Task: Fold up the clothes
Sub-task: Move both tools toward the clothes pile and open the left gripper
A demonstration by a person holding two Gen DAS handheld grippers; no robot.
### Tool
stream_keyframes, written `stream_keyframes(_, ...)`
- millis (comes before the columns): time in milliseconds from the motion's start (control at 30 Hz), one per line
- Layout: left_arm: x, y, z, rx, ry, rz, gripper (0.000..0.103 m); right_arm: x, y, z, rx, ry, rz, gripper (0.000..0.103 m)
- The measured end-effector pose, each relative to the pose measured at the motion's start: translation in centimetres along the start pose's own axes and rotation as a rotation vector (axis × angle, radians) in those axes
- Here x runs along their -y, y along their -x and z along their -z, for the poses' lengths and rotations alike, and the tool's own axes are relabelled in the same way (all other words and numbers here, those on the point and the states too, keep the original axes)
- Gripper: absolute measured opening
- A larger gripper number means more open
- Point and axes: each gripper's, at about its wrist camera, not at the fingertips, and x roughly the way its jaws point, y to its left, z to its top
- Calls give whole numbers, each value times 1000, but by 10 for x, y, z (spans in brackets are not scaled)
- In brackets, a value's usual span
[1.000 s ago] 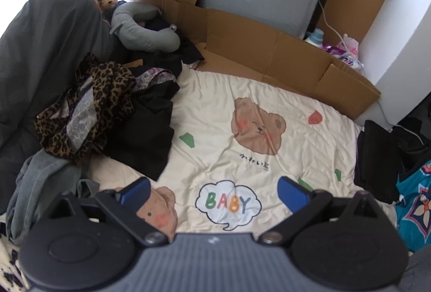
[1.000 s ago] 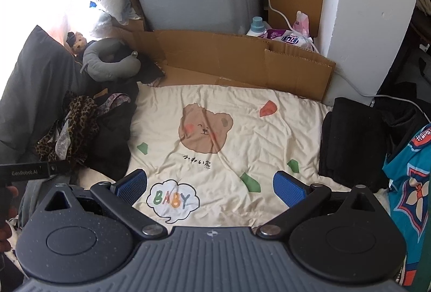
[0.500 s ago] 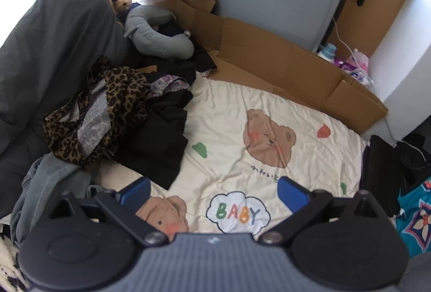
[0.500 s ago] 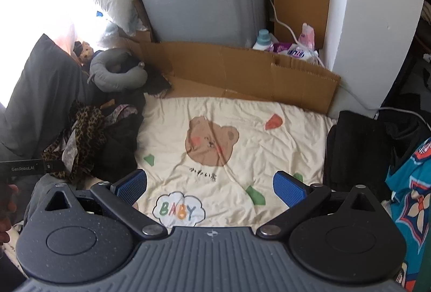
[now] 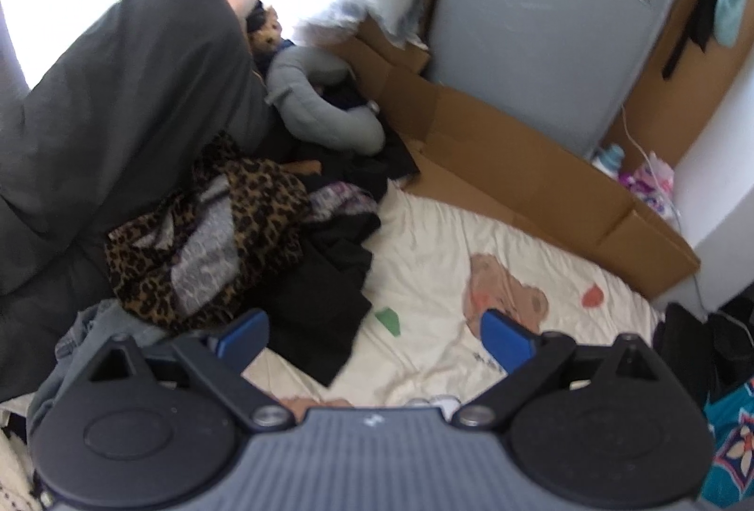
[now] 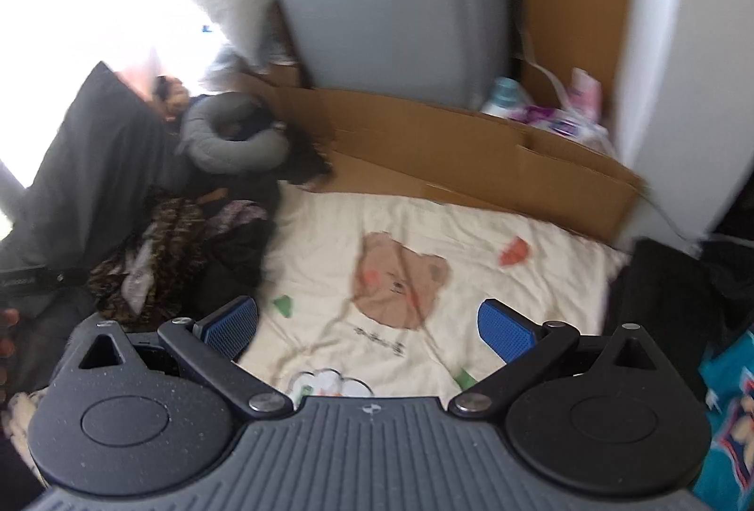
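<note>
A heap of unfolded clothes lies at the left of a cream bear-print blanket (image 5: 438, 256): a leopard-print garment (image 5: 207, 247) on top, a black garment (image 5: 325, 299) spilling onto the blanket, a grey one (image 5: 94, 332) nearest me. My left gripper (image 5: 374, 339) hangs open above the black garment's edge, holding nothing. In the right wrist view the same heap (image 6: 174, 256) sits at the left, and my right gripper (image 6: 367, 329) is open over the blanket's (image 6: 471, 228) bear print, empty. A folded black garment (image 6: 659, 294) lies at the blanket's right edge.
Flattened cardboard (image 5: 518, 181) lines the blanket's far side before a grey appliance (image 5: 542, 16). A dark pillow (image 5: 118, 86) and grey neck pillow (image 5: 320, 105) sit far left. A teal printed cloth (image 6: 725, 407) lies at the right. A hand (image 6: 7, 332) shows at the left edge.
Both grippers have drawn back and tilted up, so the blanket and BABY print have slid down in view. The left view has swung toward the clothes heap. Both stay open.
</note>
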Motion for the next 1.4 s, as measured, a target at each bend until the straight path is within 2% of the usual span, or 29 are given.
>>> stream_keyframes(67, -14, -5, -3, 21, 18, -10, 92, -5, -12, -7, 11, 39, -15, 103)
stream_keyframes(300, -57, -37, -17, 34, 73, -58, 88, -15, -51, -30, 23, 125, -35, 103)
stream_keyframes(400, -69, -50, -22, 36, 89, -57, 86, -18, -67, -36, 31, 146, -37, 103)
stream_keyframes(467, -74, -58, -24, 40, 86, -58, 84, -19, -75, -39, 43, 146, -61, 103)
stream_keyframes(567, -80, -71, -28, 34, 96, -52, 83, -19, -91, -47, 23, 101, -147, 103)
stream_keyframes(700, -87, -91, -31, 37, 99, -52, 83, -27, -111, -52, 51, 151, -175, 103)
stream_keyframes(767, -90, -102, -31, 39, 94, -64, 83, -31, -123, -54, 49, 200, -169, 103)
stream_keyframes(833, -95, -117, -30, 34, 106, -68, 83, -31, -139, -55, 25, 216, -198, 103)
stream_keyframes(900, -100, -131, -28, 28, 118, -91, 83, -29, -154, -56, -1, 207, -241, 103)
stream_keyframes(933, -103, -138, -27, 25, 124, -108, 80, -27, -162, -56, -14, 203, -263, 103)
stream_keyframes(1033, -113, -163, -20, 17, 155, -94, 70, -27, -183, -51, -43, 217, -332, 103)
stream_keyframes(1100, -118, -178, -15, 18, 151, -113, 67, -29, -198, -46, -59, 245, -368, 103)
stream_keyframes(1233, -120, -206, -7, 27, 119, -115, 67, -27, -222, -36, -54, 270, -407, 103)
stream_keyframes(1333, -116, -223, -3, 41, 83, -153, 65, -22, -241, -27, -20, 259, -424, 103)
stream_keyframes(1400, -118, -231, -1, 45, 93, -177, 65, -19, -255, -21, -16, 241, -424, 103)
